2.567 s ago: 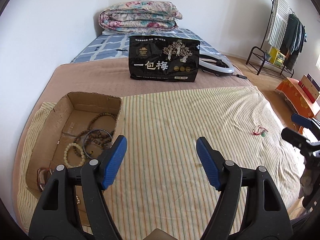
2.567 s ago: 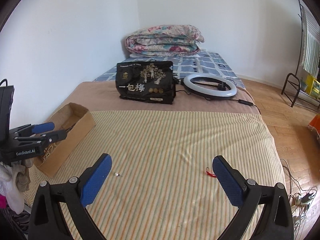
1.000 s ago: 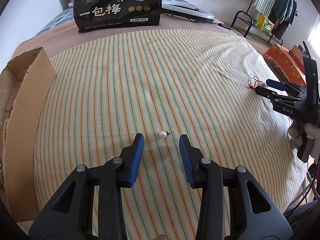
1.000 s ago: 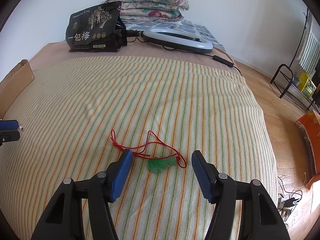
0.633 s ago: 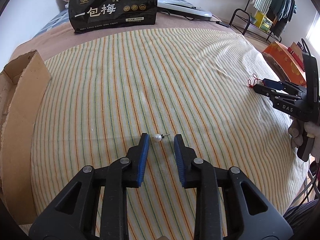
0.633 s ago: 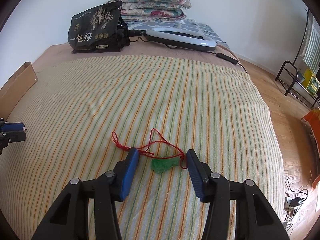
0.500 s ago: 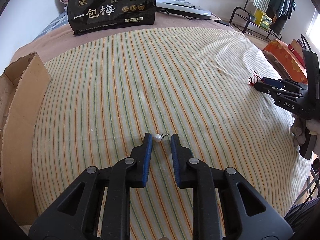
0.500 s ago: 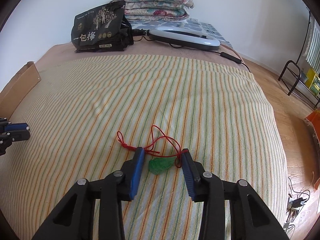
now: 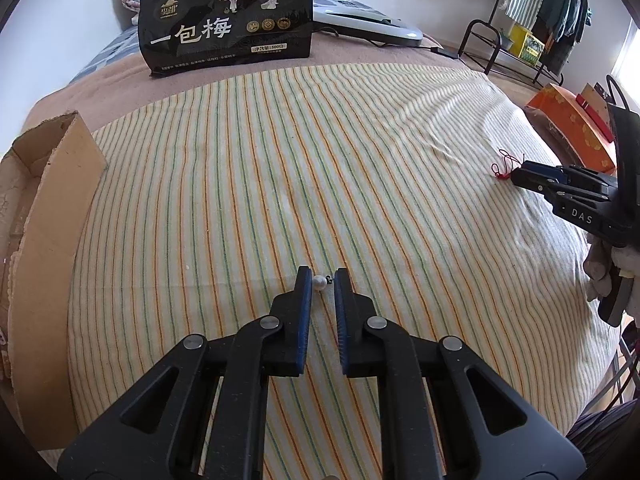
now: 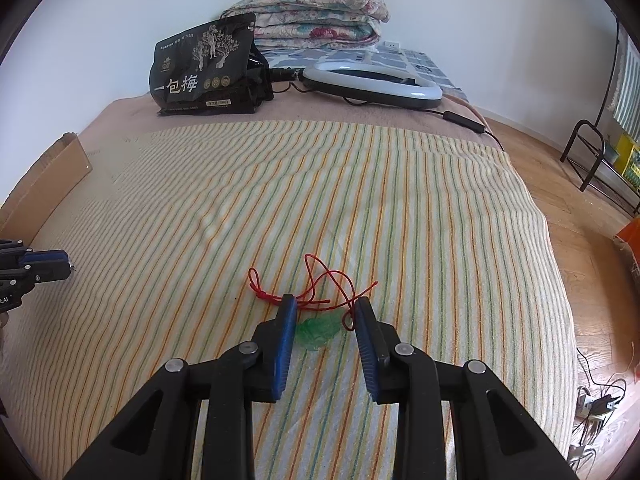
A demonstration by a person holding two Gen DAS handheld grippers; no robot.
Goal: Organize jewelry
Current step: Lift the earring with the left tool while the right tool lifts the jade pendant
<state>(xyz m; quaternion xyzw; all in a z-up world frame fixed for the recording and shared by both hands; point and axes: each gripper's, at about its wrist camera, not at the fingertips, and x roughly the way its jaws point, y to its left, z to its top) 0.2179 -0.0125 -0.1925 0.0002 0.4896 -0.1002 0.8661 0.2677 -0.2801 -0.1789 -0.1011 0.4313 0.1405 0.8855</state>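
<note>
Striped yellow, green and orange cloth (image 9: 360,152) covers the bed where two jewellery pieces wait to be gathered. At the near middle of the left wrist view, the left gripper (image 9: 320,276) has its blue-padded fingers (image 9: 305,300) drawn to a narrow gap around a small white pearl stud earring (image 9: 319,281); the jaws have just been closing, the pearl sits against the left pad and its pin reaches toward the right one, so the earring looks pinched at the very fingertips. Toward the bed's right side, the right gripper (image 10: 326,314) brackets a green leaf-shaped pendant on a thin red cord (image 10: 318,330); its jaws have also just been closing, yet a gap shows beside the pendant on the right, so the fingers do not look clamped on it and the piece lies on the cloth.

An open brown cardboard box (image 9: 44,216) stands at the far left edge of the bed, the likely destination. A black printed snack bag (image 9: 226,24) stands at the far end, with a white ring light (image 10: 372,82) beside it.

Risks, as a judgement: the round pearl is held only at the tips and could squirt out or roll away once lifted, since the pads touch so little of it. The pendant could slide out sideways, and the loose red cord, looped beyond the fingers, could snag the cloth or drag during the carry.
</note>
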